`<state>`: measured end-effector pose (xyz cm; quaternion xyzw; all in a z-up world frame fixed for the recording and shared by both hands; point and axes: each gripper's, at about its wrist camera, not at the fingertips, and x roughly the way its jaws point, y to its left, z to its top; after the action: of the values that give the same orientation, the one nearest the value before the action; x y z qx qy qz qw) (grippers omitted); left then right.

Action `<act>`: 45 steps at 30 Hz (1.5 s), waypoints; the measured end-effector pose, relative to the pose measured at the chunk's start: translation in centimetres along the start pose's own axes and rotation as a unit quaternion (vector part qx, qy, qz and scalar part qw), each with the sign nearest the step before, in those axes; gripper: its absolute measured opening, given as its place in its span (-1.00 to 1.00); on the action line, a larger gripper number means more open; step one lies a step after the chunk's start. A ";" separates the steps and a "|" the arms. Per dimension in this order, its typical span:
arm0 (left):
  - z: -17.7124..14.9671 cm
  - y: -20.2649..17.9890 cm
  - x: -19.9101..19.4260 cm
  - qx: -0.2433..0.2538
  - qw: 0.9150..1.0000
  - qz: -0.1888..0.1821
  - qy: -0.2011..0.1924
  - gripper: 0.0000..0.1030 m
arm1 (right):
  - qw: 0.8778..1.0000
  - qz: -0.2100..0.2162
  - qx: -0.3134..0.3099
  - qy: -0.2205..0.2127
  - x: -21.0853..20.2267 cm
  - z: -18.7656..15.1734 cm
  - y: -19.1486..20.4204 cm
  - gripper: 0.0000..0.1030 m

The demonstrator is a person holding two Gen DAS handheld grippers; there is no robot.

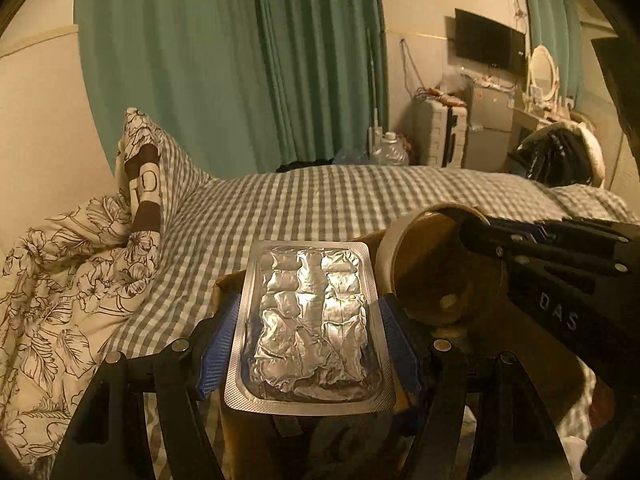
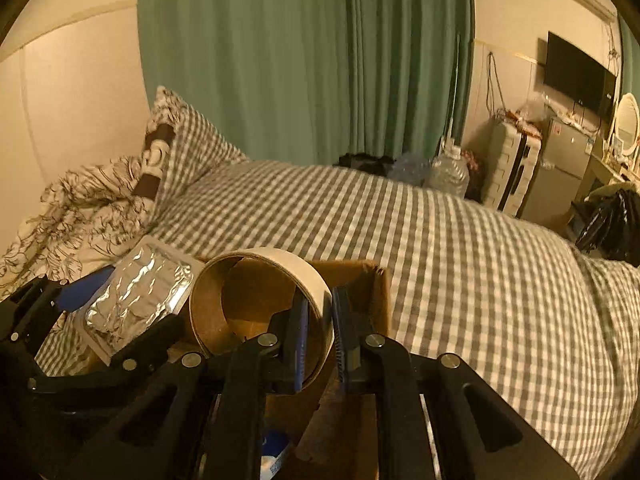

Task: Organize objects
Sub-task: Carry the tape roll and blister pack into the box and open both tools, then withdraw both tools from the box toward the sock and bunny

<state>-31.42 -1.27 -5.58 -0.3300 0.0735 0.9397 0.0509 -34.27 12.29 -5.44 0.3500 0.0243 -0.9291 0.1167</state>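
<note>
My left gripper (image 1: 310, 320) is shut on a silver foil blister pack (image 1: 308, 328), its blue pads pressing the pack's two long edges, held flat above an open cardboard box (image 1: 532, 344). The pack also shows in the right wrist view (image 2: 136, 300). My right gripper (image 2: 320, 320) is shut on the wall of a tape roll (image 2: 260, 300), one finger inside the brown core and one outside, held over the box (image 2: 360, 280). In the left wrist view the tape roll (image 1: 436, 268) and right gripper (image 1: 472, 232) are at the right.
The box sits on a bed with a grey checked sheet (image 2: 460, 260). A floral quilt and pillow (image 1: 80, 260) lie at the left. Green curtains (image 1: 240, 60), water jugs (image 2: 448, 176), a suitcase and small fridge (image 2: 560, 172) stand beyond the bed.
</note>
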 end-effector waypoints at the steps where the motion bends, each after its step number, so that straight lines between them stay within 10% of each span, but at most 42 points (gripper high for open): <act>1: -0.1 0.0 0.2 -0.003 1.000 -0.005 0.002 0.37 | 1.000 0.003 0.006 0.006 0.2 -0.2 -0.1 -0.78; 4: -0.5 0.2 0.5 -0.014 1.000 -0.014 0.010 0.38 | 1.000 -0.007 0.022 0.011 0.3 -0.4 0.0 -0.74; 9: -0.4 -0.5 -0.4 -0.005 1.000 -0.019 0.007 0.67 | 1.000 0.000 0.022 0.006 -1.8 -0.3 0.6 0.43; 11: -0.3 -0.9 -1.2 0.003 1.000 -0.006 -0.002 0.94 | 1.000 0.002 0.023 -0.011 -3.4 0.0 0.4 0.44; 19: 1.3 -0.7 -5.9 -0.035 0.999 -0.002 -0.004 0.94 | 0.998 0.007 0.038 -0.049 -10.1 1.4 -2.1 0.50; 34: 5.5 -2.1 -25.9 -0.099 0.991 -0.036 -0.077 1.00 | 0.988 0.032 0.007 -0.148 -30.4 1.3 -3.1 0.86; 45: -1.5 -2.3 -29.9 -0.102 0.993 0.016 -0.063 1.00 | 0.989 0.038 -0.030 -0.140 -34.7 -3.8 -3.0 0.99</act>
<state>-6.97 -0.64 11.79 -0.2724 -0.0207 0.9619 0.0068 -7.24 22.60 14.36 0.2131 0.0228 -0.9628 0.1644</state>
